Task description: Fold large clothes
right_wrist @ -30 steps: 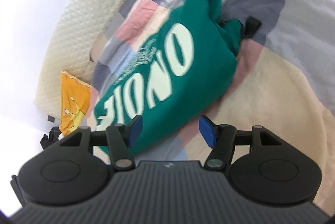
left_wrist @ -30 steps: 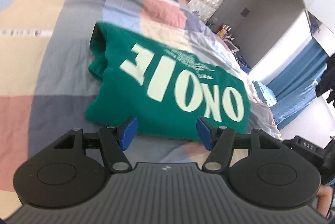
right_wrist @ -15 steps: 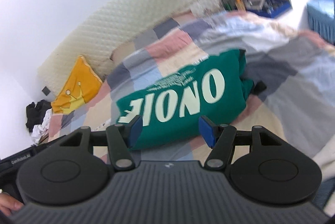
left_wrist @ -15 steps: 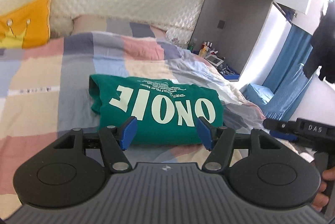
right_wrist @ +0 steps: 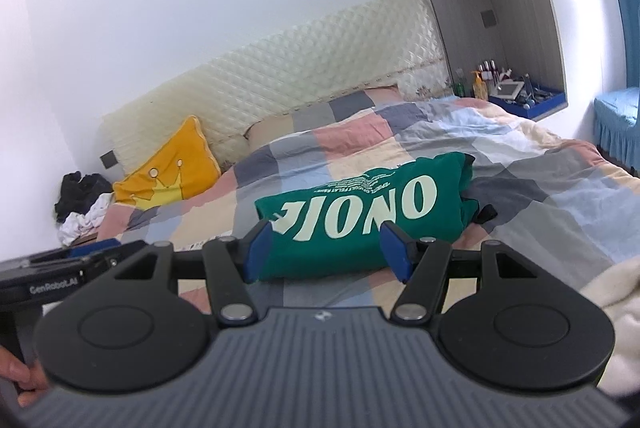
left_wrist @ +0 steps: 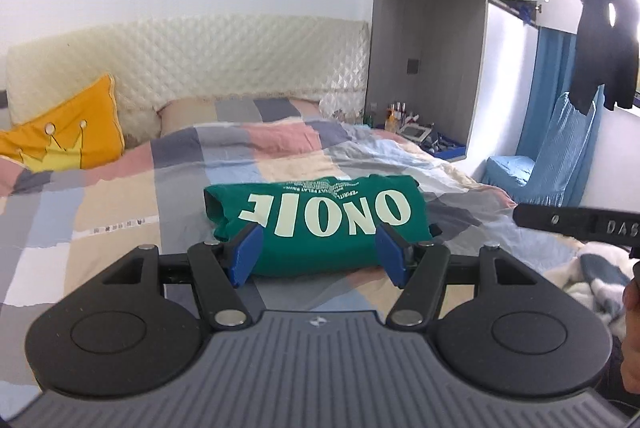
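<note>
A: Where's the green sweatshirt (left_wrist: 316,224)?

B: Folded into a compact bundle on the patchwork quilt (left_wrist: 120,212), pale lettering up, lying beyond both grippers.

A: Fingers?

B: Left gripper (left_wrist: 320,254) spread, nothing between its blue pads. Right gripper (right_wrist: 326,252) likewise spread and empty, clear of the cloth.

A: Around it?

B: Yellow crown cushion (right_wrist: 166,168) at ten o'clock of the bundle, bedside niche (right_wrist: 516,96) with bottles at two o'clock

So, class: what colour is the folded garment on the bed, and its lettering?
Green garment with pale cream lettering; clearest in the left wrist view.
</note>
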`<state>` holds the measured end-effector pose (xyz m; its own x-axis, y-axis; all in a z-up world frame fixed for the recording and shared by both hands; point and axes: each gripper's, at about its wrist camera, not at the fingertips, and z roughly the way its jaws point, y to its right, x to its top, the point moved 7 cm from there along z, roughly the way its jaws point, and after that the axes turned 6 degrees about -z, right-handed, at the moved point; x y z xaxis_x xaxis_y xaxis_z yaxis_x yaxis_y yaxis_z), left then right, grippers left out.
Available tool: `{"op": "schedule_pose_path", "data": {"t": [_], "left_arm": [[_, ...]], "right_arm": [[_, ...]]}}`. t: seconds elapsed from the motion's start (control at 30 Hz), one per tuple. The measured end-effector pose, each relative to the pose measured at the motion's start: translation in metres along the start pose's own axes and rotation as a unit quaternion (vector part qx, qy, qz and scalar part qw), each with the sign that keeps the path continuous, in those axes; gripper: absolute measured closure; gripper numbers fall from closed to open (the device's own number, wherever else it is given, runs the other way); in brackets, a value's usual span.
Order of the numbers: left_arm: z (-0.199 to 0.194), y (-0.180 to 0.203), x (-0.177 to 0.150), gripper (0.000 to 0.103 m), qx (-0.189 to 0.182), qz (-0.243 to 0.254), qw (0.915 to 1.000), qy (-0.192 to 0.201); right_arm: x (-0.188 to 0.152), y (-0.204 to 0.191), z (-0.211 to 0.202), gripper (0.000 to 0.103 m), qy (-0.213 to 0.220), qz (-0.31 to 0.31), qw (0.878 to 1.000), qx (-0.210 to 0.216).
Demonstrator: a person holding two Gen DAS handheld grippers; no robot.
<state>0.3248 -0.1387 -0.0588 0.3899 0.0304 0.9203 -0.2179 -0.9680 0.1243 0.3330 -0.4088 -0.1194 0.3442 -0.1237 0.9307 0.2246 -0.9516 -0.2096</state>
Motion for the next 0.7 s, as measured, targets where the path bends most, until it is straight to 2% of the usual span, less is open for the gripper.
{"op": "schedule_pose_path", "data": {"t": [0.17, 0.3, 0.47, 0.7], "left_arm": [[-0.030, 0.006, -0.019, 0.035, 0.004, 0.011, 0.9998, 0.016], [-0.046, 0.009, -0.034, 0.035, -0.011, 0.002, 0.9998, 0.017], [-0.056, 0.013, -0.049, 0.035, -0.009, 0.006, 0.9997, 0.022], [-0.054, 0.008, -0.066, 0.035, -0.003, 0.004, 0.9997, 0.024]], "right_arm": [[-0.028, -0.015, -0.019, 0.040, 0.004, -0.032, 0.999, 0.002], [-0.044, -0.018, -0.030, 0.040, 0.010, -0.045, 0.999, -0.006], [-0.061, -0.027, -0.035, 0.040, 0.013, -0.071, 0.997, -0.015], [-0.084, -0.032, -0.032, 0.040, 0.012, -0.077, 0.997, -0.023]]}}
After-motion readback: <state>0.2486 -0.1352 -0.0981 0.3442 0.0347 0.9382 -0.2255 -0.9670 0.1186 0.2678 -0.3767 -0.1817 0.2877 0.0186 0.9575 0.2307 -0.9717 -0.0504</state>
